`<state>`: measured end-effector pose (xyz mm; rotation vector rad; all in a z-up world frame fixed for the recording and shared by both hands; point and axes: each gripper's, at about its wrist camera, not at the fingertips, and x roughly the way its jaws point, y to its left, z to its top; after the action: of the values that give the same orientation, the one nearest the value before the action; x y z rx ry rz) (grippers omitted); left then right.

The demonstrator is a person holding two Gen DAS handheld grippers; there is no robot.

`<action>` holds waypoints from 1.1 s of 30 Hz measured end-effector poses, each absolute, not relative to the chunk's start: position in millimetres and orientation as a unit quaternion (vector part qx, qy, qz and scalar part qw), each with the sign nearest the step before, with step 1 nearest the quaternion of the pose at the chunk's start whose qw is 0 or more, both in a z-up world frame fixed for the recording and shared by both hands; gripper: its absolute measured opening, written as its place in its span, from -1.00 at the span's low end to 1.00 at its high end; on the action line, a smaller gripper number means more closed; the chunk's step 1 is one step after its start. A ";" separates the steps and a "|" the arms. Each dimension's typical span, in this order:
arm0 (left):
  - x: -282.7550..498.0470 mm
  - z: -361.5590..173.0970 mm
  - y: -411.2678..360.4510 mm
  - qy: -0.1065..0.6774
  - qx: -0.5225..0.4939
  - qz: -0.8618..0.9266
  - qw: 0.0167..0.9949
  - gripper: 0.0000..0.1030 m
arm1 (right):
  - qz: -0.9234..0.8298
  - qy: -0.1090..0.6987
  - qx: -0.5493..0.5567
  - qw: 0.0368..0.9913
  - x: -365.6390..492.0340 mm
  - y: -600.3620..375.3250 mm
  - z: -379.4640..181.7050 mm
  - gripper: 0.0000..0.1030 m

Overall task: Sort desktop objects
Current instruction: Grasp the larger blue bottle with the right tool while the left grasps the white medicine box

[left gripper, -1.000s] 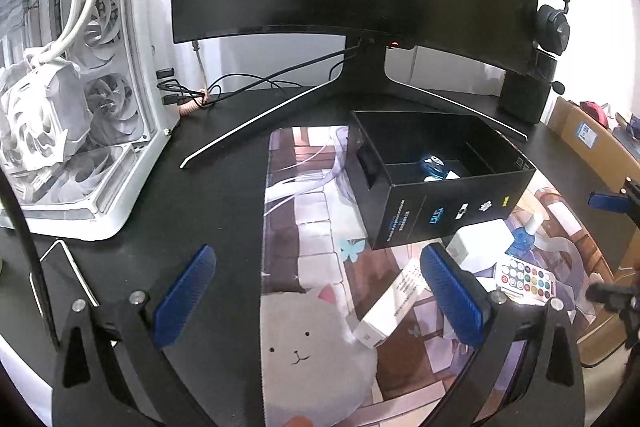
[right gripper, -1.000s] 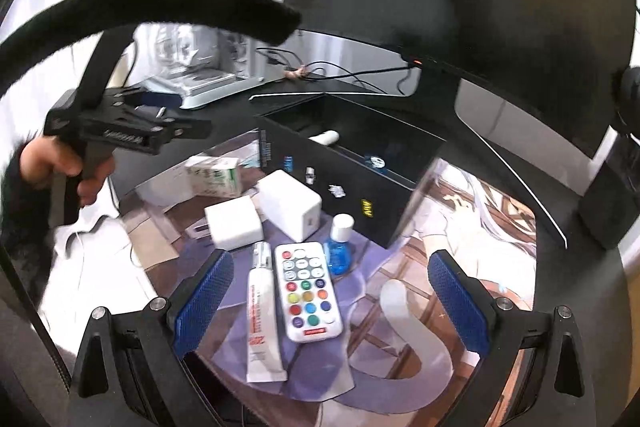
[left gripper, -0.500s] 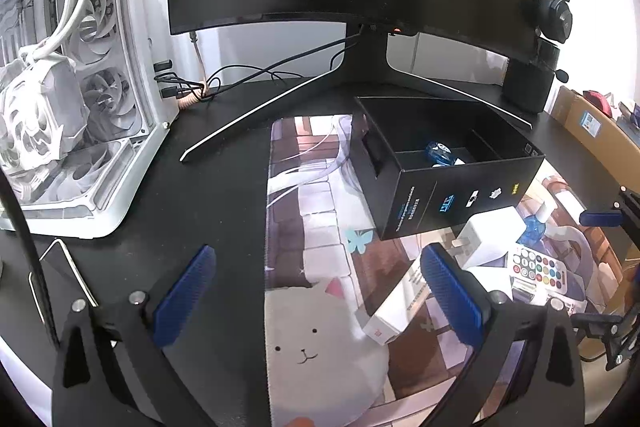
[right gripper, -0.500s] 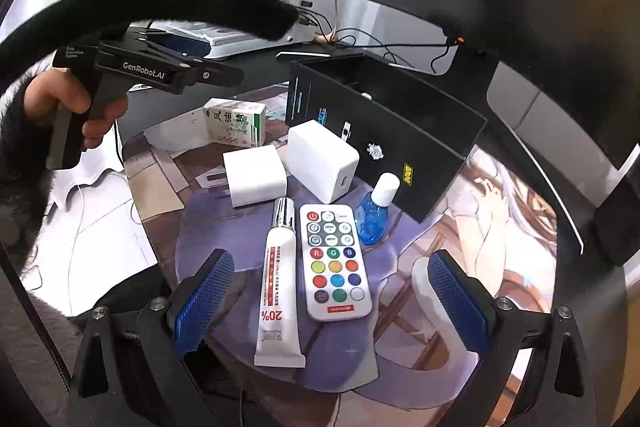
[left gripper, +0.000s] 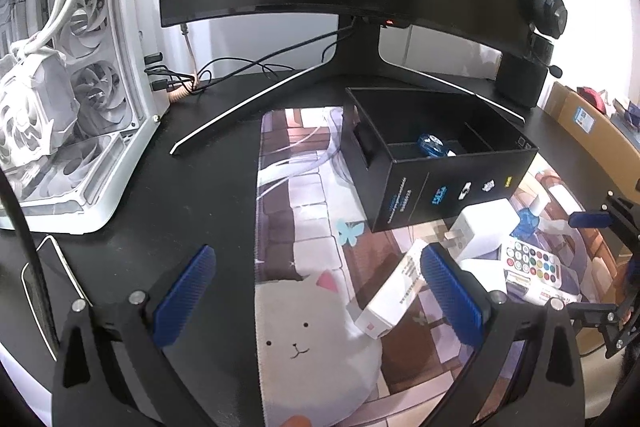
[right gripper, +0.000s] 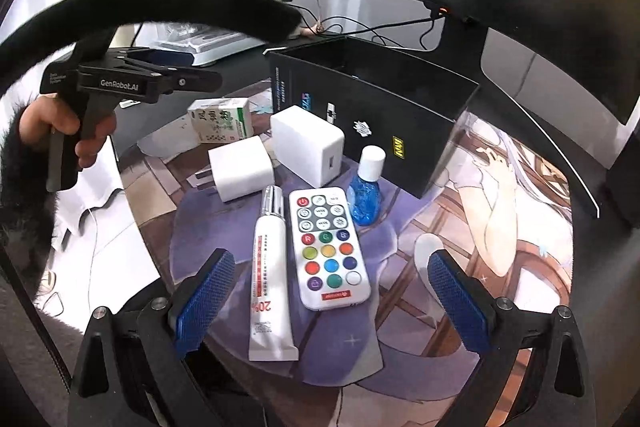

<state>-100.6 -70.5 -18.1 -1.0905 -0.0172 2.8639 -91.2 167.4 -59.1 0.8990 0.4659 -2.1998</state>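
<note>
Right claw (right gripper: 330, 301) spread wide, empty, hanging over remote (right gripper: 329, 249) and tube (right gripper: 270, 277) at lower centre of the right view. Likely next: picking one up for the black box (right gripper: 372, 107) at upper centre. Best to centre on the remote alone, clear of the touching tube and blue bottle (right gripper: 366, 189). Left claw (left gripper: 318, 297) wide too, idle above the mat (left gripper: 320, 227).
</note>
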 end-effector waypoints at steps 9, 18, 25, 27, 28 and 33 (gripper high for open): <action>-100.8 -20.0 -67.1 -0.001 -0.358 0.933 0.047 1.00 | -0.858 0.212 0.330 0.333 -85.0 157.6 -62.7 0.93; -102.9 -25.8 -66.8 -0.007 -0.378 0.924 0.061 1.00 | -0.879 0.177 0.325 0.300 -97.6 173.5 -54.0 0.93; -101.7 -31.6 -50.7 0.030 -0.378 0.921 0.085 1.00 | -0.880 0.182 0.321 0.300 -97.8 173.2 -53.8 0.93; -101.7 -33.1 -47.9 0.034 -0.379 0.920 0.089 1.00 | -0.880 0.178 0.323 0.298 -99.2 173.7 -54.2 0.93; -101.6 -33.4 -47.2 0.036 -0.379 0.920 0.090 1.00 | -0.881 0.173 0.326 0.296 -101.0 174.5 -54.3 0.93; -102.9 -36.8 -46.2 0.044 -0.383 0.918 0.090 1.00 | -0.887 0.140 0.334 0.285 -112.7 178.7 -53.4 0.92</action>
<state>-102.9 -46.2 -36.8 -1.1371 0.1298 2.7302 -112.7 178.7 -53.4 0.8937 0.3740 -2.3727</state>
